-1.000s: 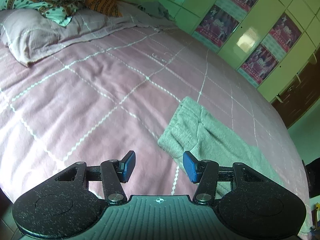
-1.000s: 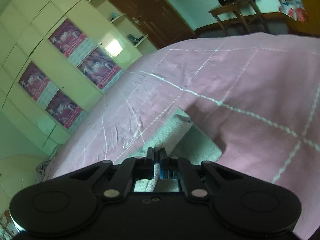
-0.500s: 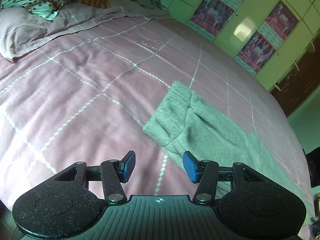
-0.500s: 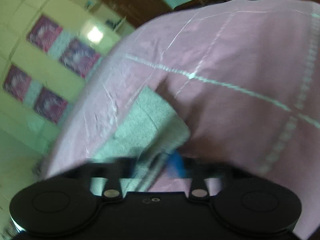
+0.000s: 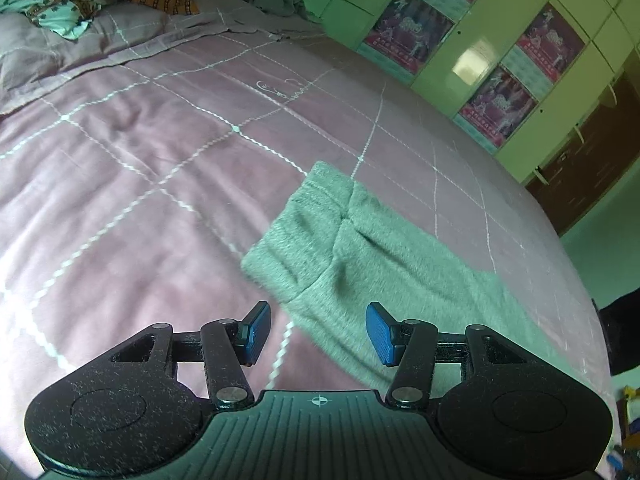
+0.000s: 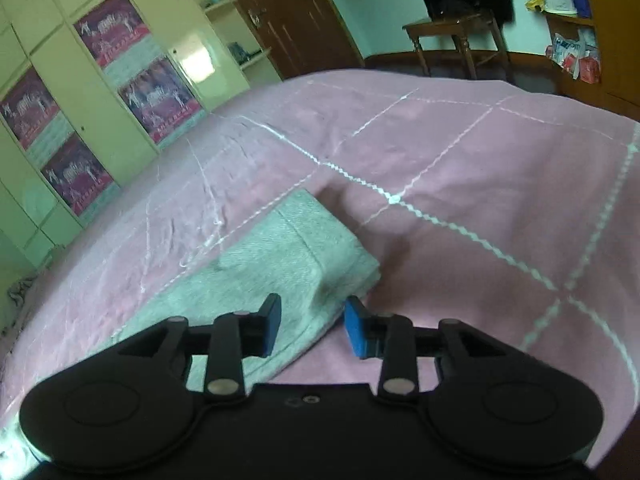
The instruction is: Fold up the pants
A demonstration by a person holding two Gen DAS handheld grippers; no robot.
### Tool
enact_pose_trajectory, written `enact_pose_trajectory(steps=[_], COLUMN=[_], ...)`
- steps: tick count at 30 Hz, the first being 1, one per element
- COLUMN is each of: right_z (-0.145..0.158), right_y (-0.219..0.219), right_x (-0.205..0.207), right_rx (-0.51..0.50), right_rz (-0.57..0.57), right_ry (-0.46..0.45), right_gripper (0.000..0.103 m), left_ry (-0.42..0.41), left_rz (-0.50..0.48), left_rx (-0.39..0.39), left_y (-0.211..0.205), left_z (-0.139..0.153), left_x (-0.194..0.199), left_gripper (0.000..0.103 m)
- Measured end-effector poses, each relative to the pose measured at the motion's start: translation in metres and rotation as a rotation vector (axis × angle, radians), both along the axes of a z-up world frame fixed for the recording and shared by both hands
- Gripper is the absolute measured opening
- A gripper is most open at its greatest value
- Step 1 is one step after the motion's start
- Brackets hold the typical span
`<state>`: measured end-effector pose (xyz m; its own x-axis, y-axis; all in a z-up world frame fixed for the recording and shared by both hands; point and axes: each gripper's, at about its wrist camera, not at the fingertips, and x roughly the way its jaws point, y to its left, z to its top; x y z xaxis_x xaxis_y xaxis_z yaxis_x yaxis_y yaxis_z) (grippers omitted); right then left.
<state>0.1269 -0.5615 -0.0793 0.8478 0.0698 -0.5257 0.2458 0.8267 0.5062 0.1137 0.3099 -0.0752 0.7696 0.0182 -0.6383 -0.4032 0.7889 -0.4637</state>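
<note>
While opening, right hand-held gripper (image 6: 313, 326) over pants (image 6: 280, 256) edge.

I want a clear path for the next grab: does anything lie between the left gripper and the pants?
No. The left wrist view shows only bare pink bedspread between the open left gripper and the grey pants.

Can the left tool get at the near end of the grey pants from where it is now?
Probably yes: the left tool is open, the pants lie flat just ahead, nothing between.
</note>
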Motion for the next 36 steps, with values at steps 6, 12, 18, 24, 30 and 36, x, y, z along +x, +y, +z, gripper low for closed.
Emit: enact_pose_trajectory(steps=[6,12,18,24,30,36], right_z=[0.003,0.003,-0.003,-0.002,-0.004,0.0], right_y=[0.021,0.022,0.02,0.027,0.019,0.021], right_x=[-0.01,-0.009,-0.015,-0.014,-0.013,-0.014], right_rx=[0.032,0.036,0.054,0.027,0.051,0.025], right_rz=[0.034,0.036,0.016,0.029,0.009,0.024], right_ry=[-0.038,-0.041,-0.03,-0.022,-0.015,-0.036], right_gripper=[0.045,0.049,0.051,0.051,0.051,0.052], left_ry=[0.011,-0.034,0.023,-0.129,0.02,0.037], left_rz=[0.038,0.044,0.047,0.04,0.024,0.001], left_rx=[-0.052,-0.084,-0.06,0.015,-0.016,0.002], left_y=[0.003,0.005,0.011,0.011,0.015,0.015], left_z=[-0.011,-0.015,-0.027,0.009,-0.019,-0.006], left_x=[0.026,0.038,0.043,0.033,0.049,0.022], left_gripper=[0.062,0.042,0.026,0.02,0.023,0.062])
